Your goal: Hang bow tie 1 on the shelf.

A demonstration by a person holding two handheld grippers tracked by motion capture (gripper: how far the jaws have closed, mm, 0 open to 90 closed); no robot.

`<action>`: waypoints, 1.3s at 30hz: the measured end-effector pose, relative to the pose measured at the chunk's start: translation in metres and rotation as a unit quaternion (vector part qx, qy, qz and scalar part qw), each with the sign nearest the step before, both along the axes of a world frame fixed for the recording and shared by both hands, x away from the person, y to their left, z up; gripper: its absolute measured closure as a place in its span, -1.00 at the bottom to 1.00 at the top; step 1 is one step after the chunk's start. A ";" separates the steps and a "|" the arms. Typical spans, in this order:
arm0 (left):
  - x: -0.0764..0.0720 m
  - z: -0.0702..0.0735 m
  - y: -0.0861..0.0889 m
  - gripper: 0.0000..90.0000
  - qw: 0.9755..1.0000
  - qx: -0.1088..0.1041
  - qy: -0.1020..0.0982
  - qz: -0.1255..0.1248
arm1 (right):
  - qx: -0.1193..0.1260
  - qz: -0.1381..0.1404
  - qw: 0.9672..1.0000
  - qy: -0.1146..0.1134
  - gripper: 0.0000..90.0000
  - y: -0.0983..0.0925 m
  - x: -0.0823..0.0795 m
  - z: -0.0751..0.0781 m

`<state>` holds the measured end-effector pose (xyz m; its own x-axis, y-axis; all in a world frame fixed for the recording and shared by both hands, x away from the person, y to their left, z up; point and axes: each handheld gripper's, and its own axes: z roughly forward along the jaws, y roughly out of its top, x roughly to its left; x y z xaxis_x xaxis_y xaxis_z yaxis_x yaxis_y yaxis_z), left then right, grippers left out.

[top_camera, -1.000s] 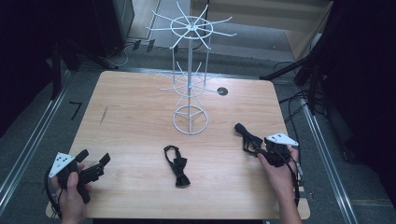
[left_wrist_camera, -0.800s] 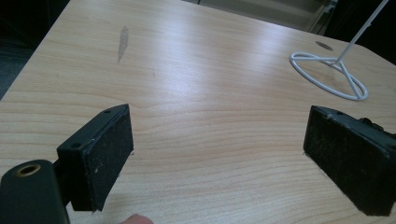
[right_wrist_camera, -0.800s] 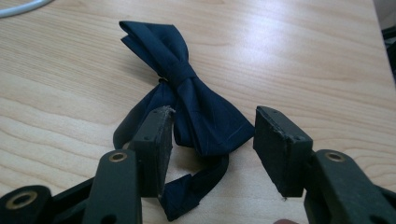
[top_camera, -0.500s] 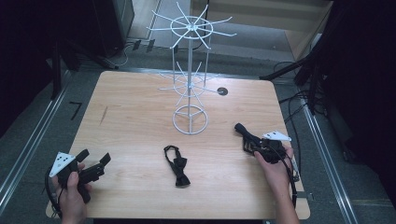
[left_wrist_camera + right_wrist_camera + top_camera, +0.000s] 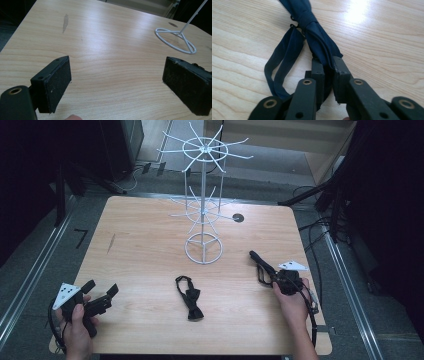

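Observation:
A dark blue bow tie [image 5: 312,27] lies stretched on the wooden table [image 5: 140,245], its strap looping to one side. My right gripper [image 5: 328,62] is shut on its near end. In the high view the gripper [image 5: 274,279] sits near the table's right side, and the tie [image 5: 259,262] points away toward the rack. A second, black bow tie [image 5: 190,297] lies loose at the front middle. At the front left corner my left gripper [image 5: 101,290] is open, with bare wood between its pads [image 5: 58,82].
A white wire rack [image 5: 202,195] with spoke arms stands at the table's middle back; its ring base [image 5: 175,41] is ahead of the left gripper. Behind the rack there is a round hole [image 5: 238,217]. Cables and dark stands crowd the floor at the right.
The right hand has shifted slightly to the left with the dark blue tie in its jaws. The left gripper and the black bow tie have stayed put.

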<state>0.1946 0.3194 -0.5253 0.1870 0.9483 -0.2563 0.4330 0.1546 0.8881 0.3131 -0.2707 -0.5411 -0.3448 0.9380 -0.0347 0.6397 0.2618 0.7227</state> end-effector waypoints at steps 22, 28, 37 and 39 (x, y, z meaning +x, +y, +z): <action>0.000 0.000 0.000 -0.79 1.000 0.000 -0.001 0.000 | 0.083 0.015 0.993 -0.080 0.94 0.019 -0.026 0.035; 0.000 0.000 0.000 -0.79 1.000 -0.002 -0.001 0.000 | 0.101 0.020 0.990 -0.099 0.95 0.026 -0.032 0.045; 0.000 0.000 0.000 -0.79 1.000 -0.001 -0.001 0.000 | 0.110 0.029 0.986 -0.123 0.95 0.037 -0.036 0.060; 0.000 0.000 0.000 -0.79 1.000 -0.002 -0.002 0.001 | 0.112 0.030 0.985 -0.127 0.95 0.038 -0.037 0.063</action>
<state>0.1945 0.3191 -0.5254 0.1863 0.9478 -0.2586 0.4300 0.1580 0.8889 0.2761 -0.2331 -0.4780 -0.4073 0.9099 0.0785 0.4180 0.1094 0.9018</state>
